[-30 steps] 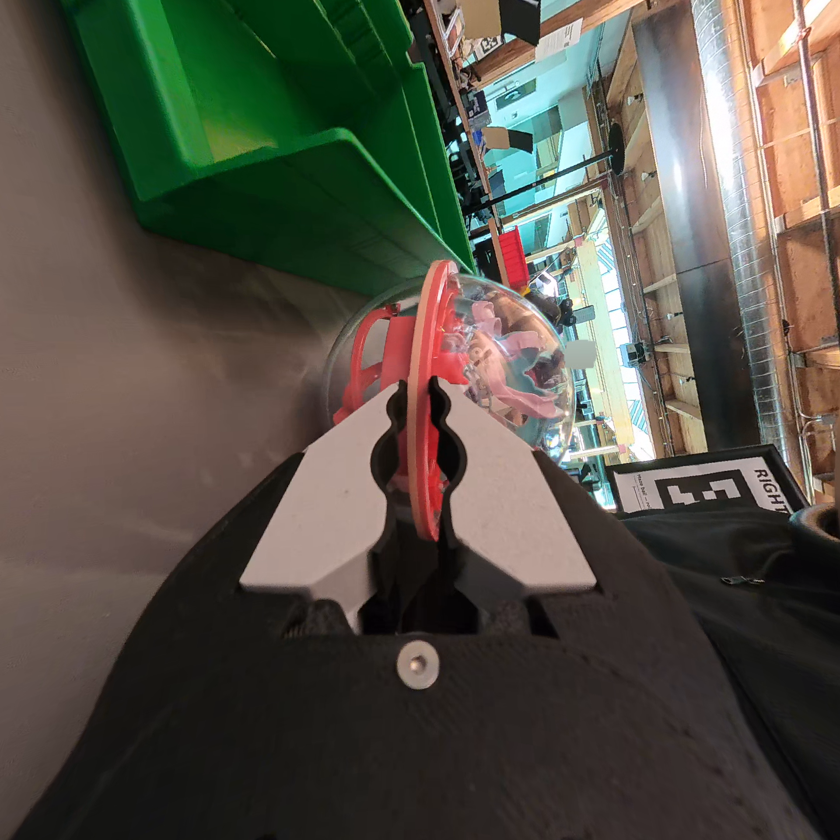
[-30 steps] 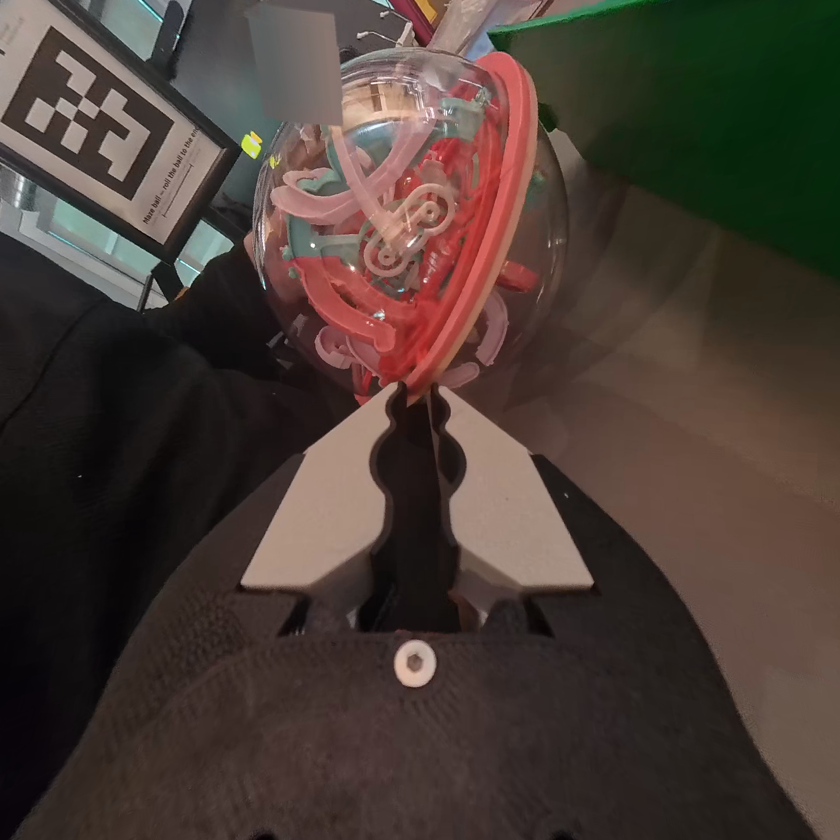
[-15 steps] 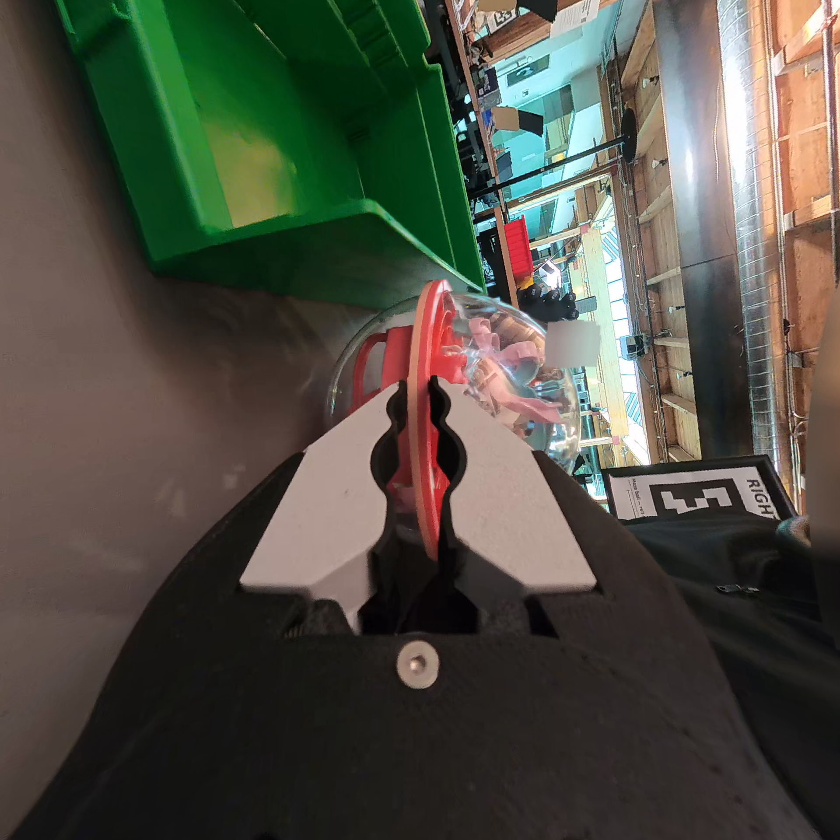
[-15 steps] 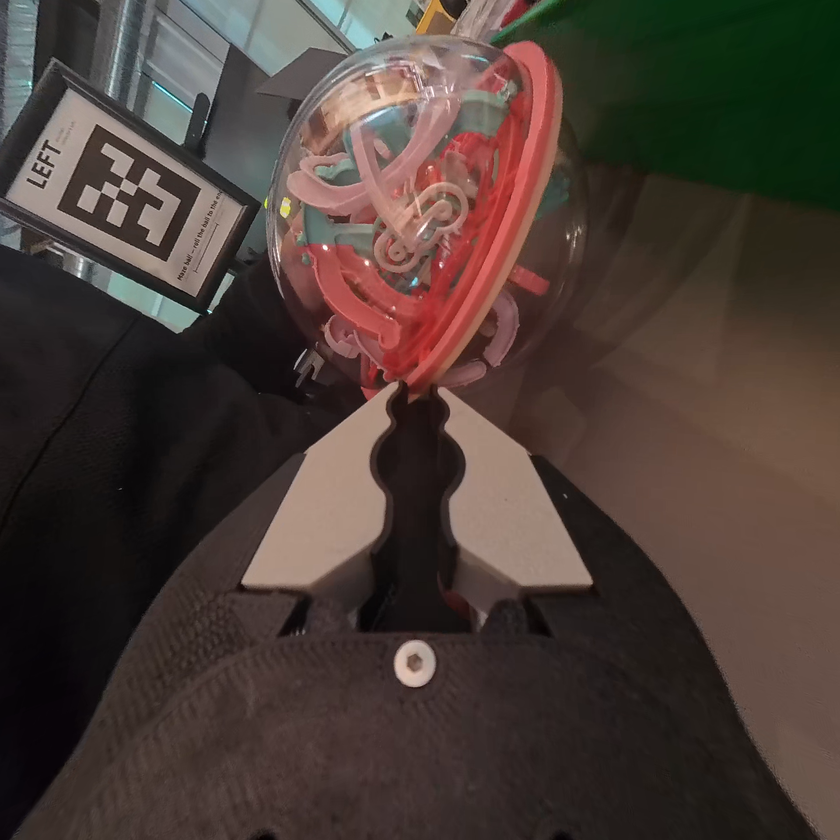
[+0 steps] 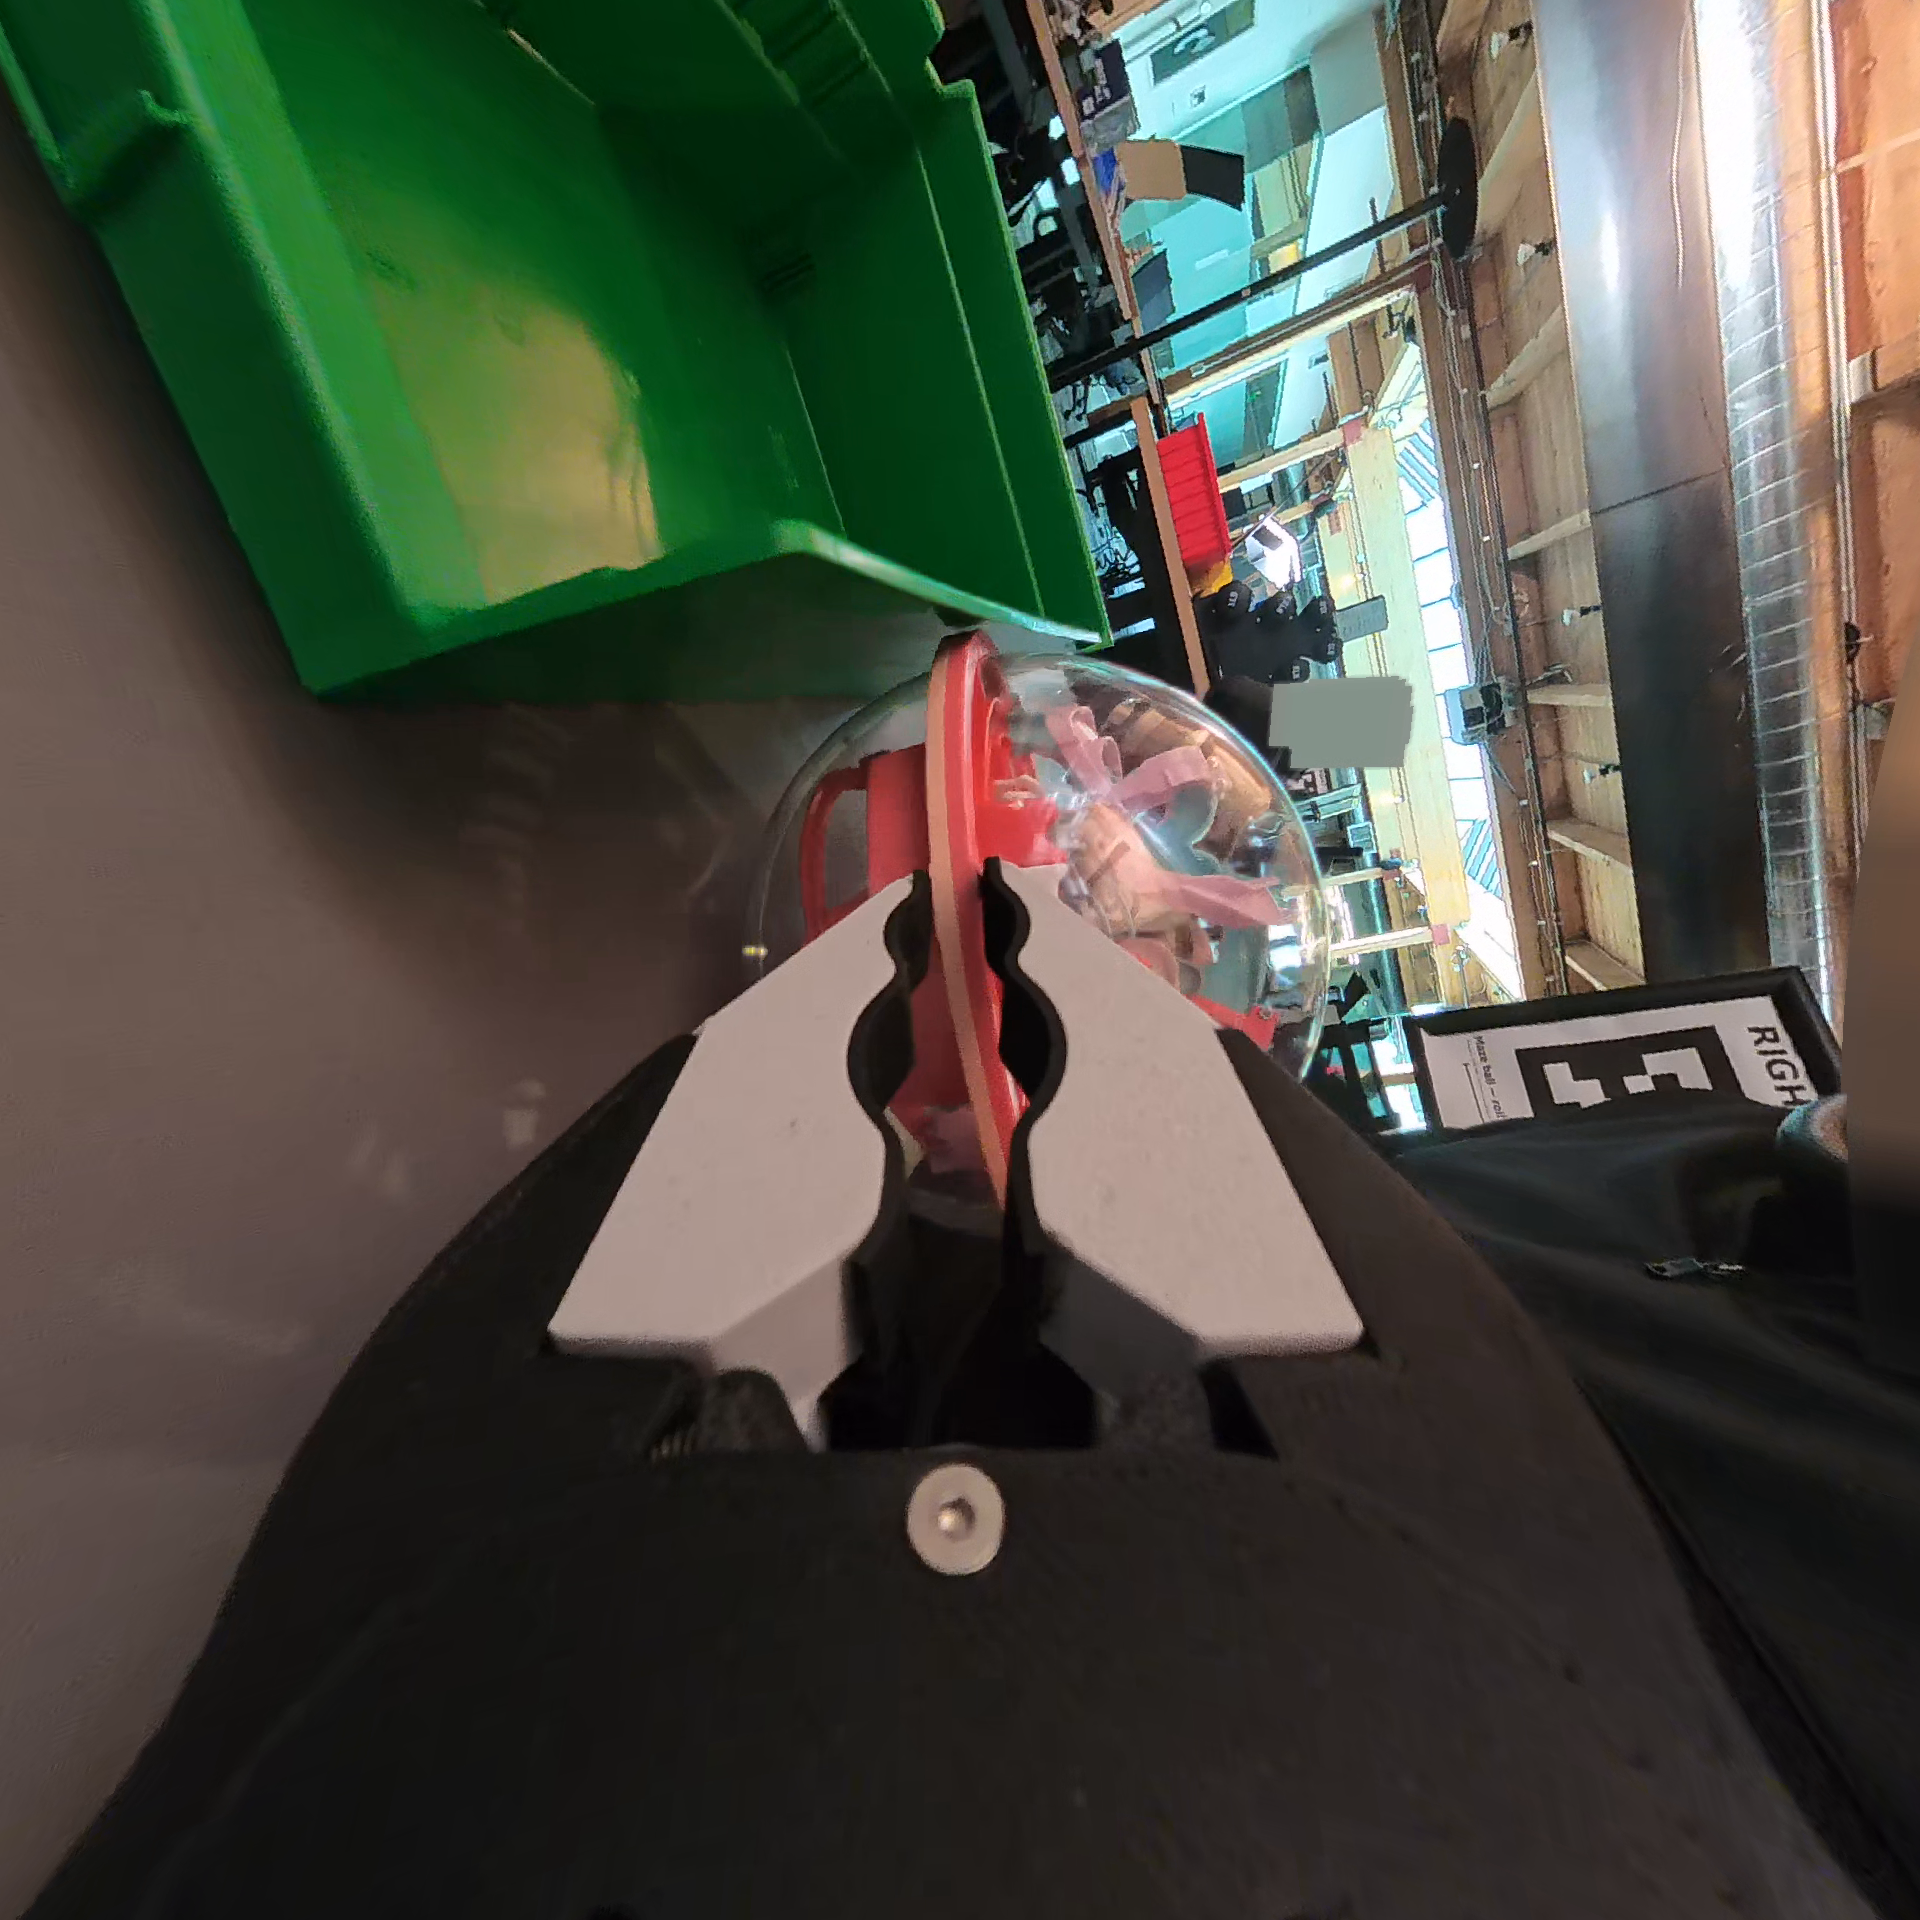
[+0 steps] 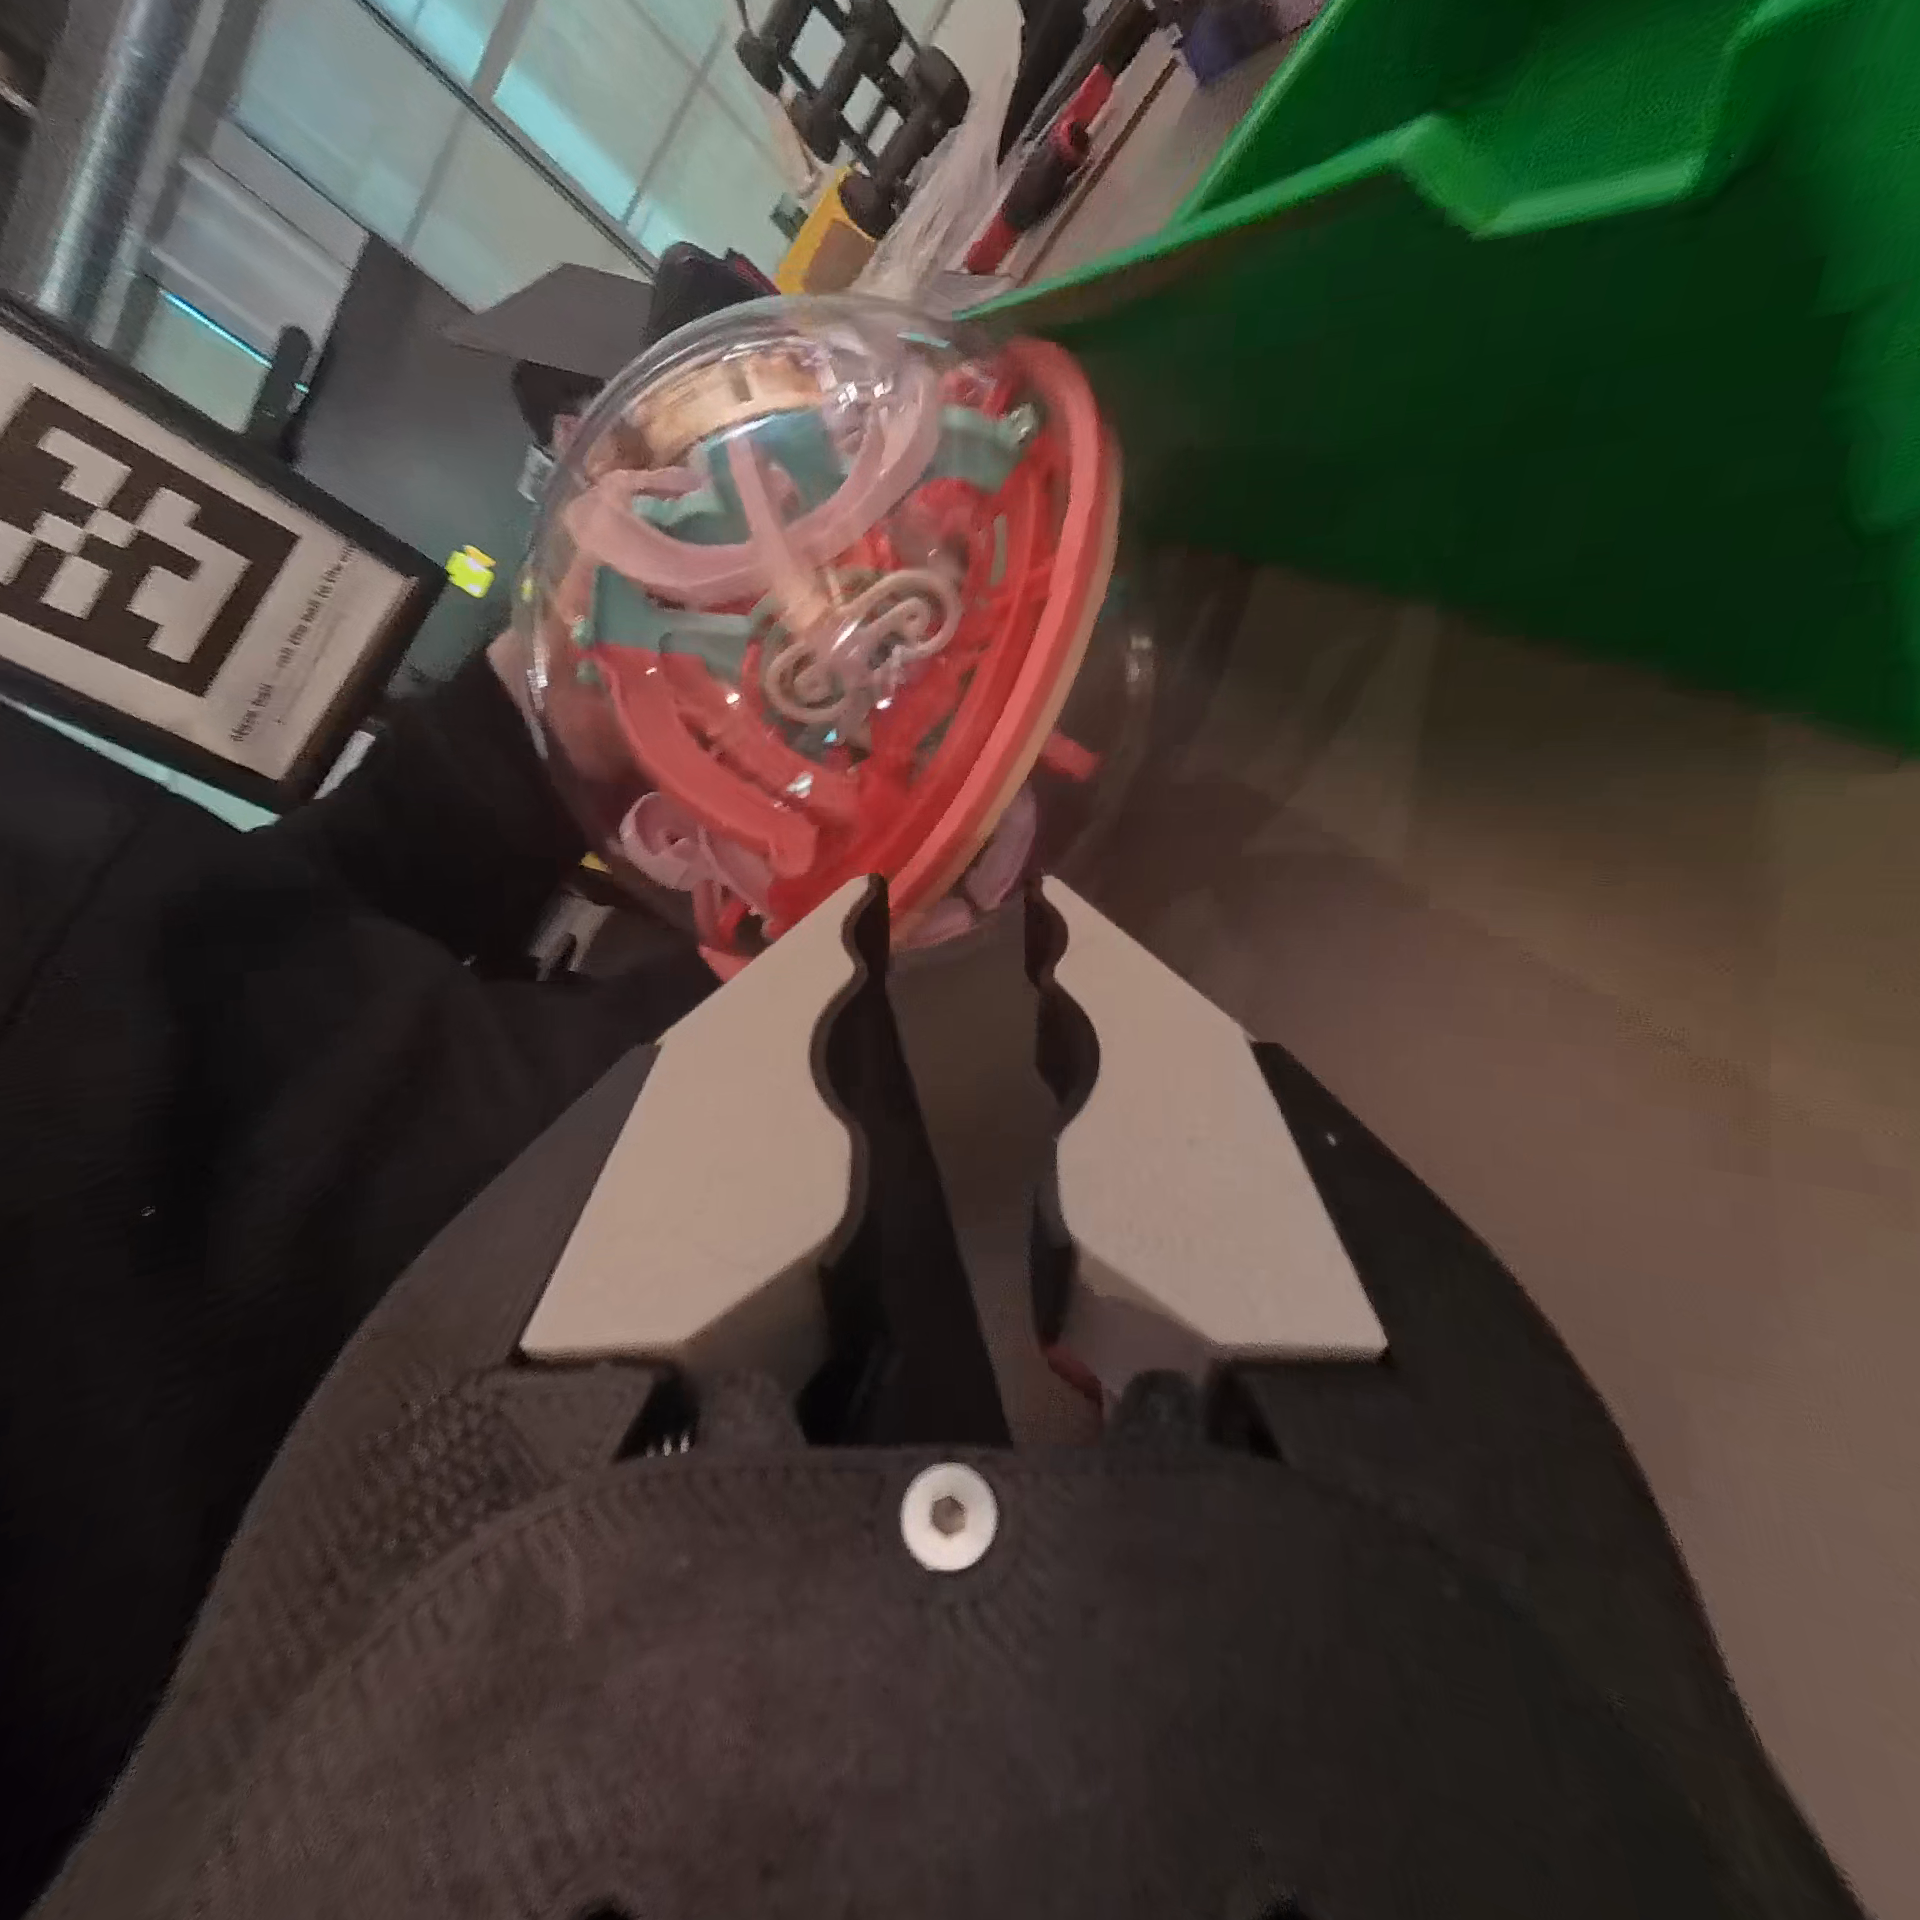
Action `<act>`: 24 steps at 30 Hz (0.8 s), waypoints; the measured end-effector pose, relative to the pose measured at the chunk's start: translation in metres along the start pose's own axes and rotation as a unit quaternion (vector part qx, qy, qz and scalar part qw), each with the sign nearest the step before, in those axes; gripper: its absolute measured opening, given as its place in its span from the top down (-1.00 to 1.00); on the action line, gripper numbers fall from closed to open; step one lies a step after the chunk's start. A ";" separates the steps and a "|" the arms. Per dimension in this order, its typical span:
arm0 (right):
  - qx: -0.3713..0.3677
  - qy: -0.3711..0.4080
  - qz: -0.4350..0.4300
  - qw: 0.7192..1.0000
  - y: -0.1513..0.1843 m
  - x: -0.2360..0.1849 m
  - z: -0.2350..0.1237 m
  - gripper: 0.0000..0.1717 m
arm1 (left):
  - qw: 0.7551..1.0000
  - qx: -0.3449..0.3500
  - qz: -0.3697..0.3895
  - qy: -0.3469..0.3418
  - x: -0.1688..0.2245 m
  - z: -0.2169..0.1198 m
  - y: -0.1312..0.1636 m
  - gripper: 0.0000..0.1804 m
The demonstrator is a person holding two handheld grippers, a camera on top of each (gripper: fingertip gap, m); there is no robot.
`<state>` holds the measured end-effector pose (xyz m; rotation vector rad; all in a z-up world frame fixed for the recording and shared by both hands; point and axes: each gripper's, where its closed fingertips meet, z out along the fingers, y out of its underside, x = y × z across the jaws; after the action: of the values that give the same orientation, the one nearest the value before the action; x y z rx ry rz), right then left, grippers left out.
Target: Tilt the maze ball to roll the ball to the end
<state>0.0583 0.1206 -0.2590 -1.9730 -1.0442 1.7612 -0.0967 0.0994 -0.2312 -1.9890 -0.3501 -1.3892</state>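
Tilting step in hand: my left gripper (image 5: pixel 958 883) pinches the red rim of the maze ball (image 5: pixel 1132 831) above the worktop (image 5: pixel 260 987) beside the green bin (image 5: pixel 582 343), my right gripper (image 6: pixel 956 899) spread at that rim; regripping likely comes next.

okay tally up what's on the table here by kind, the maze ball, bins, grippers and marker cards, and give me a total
Maze ball: 1
Green bins: 2 at least, nested
Grippers: 2, the left gripper and the right gripper
Framed marker cards: 2, one in the left wrist view, one in the right wrist view
Total: 7
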 end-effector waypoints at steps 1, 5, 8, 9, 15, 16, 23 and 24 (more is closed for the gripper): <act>-0.001 0.005 -0.002 1.000 -0.004 0.004 0.000 0.76 | 1.000 -0.001 0.003 0.003 0.001 0.002 -0.001 0.91; -0.005 -0.029 0.015 0.999 -0.016 0.004 0.008 0.86 | 1.000 -0.004 0.013 0.008 0.003 0.007 -0.004 0.91; -0.007 -0.052 0.033 0.998 -0.015 0.003 0.011 0.90 | 1.000 -0.004 0.018 0.005 0.003 0.006 -0.006 0.91; -0.004 -0.057 0.038 0.998 -0.015 0.003 0.011 0.90 | 1.000 -0.004 0.019 0.004 0.003 0.006 -0.006 0.91; 0.000 -0.055 0.050 0.997 -0.014 0.004 0.011 0.91 | 0.999 0.002 0.033 0.007 0.005 0.006 -0.006 0.90; 0.002 -0.051 0.054 0.997 -0.014 0.006 0.010 0.91 | 0.999 0.011 0.036 0.005 0.005 0.004 -0.007 0.86; 0.005 -0.046 0.061 0.997 -0.014 0.007 0.010 0.92 | 0.999 0.026 0.023 0.016 0.008 -0.024 0.032 0.67; 0.007 -0.047 0.065 0.997 -0.014 0.007 0.010 0.92 | 0.999 0.033 0.012 0.026 0.009 -0.026 0.038 0.67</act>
<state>0.0440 0.1325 -0.2566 -2.0080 -0.9490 1.9395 -0.0905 0.0532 -0.2318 -1.8952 -0.3421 -1.3934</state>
